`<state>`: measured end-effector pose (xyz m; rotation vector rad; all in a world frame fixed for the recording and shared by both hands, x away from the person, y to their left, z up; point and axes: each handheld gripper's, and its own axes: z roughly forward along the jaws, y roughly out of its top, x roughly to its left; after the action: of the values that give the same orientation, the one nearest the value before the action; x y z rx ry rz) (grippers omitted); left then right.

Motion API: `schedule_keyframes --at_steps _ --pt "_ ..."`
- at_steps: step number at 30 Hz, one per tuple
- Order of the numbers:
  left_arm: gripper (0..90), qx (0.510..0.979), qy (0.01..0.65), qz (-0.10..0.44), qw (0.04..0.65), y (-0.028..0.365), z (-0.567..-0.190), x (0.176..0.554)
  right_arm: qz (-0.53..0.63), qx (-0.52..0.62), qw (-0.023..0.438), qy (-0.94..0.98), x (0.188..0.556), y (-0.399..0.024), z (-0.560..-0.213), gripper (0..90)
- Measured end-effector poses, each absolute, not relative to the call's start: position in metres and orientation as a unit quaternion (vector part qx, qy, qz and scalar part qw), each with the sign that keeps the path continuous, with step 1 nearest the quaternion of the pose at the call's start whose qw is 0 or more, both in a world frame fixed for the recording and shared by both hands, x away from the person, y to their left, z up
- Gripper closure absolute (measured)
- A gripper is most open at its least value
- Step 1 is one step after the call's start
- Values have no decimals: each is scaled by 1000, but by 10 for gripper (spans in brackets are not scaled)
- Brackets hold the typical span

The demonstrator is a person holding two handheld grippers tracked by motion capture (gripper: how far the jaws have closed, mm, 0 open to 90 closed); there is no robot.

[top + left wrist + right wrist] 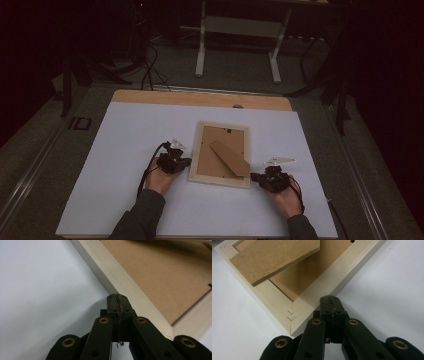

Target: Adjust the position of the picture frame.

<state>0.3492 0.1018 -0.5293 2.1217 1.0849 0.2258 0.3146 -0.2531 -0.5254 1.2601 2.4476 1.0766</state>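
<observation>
Two pairs of black tongs rested on the white table (125,150), one at each side of a pale wooden picture frame (196,150) that lay face down near the middle of the sheet. The frame's brown fibreboard backing (215,150) faced upward, and a brown fibreboard stand flap (230,158) lay slantwise across it, running from near the centre toward the frame's lower right corner. The left tongs (186,162) sat just beside the frame's left rail, low on that side, held by the person's left hand (161,179), which came in from the bottom of the high view in a dark sleeve. In the left gripper view the left tongs (117,295) had their jaws pressed together with nothing between them, their tip right at the outer edge of the pale rail (120,277); whether it touched the wood could not be told. The right tongs (254,177) lay just off the frame's lower right corner, held by the right hand (286,199). In the right gripper view the right tongs (329,298) were likewise closed together and empty, the tip just beside the outer edge of the rail near the mitred corner joint (291,315), where small V-shaped marks showed in the wood. The stand flap (274,257) sat raised above the backing in that view, casting a shadow beneath it.
</observation>
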Motion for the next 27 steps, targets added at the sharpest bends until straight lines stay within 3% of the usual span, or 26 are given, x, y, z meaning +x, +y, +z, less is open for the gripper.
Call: schedule_keyframes --at_steps 27 --pt "900 807 452 89 370 114 -533 380 348 380 81 853 298 -226 -527 900"
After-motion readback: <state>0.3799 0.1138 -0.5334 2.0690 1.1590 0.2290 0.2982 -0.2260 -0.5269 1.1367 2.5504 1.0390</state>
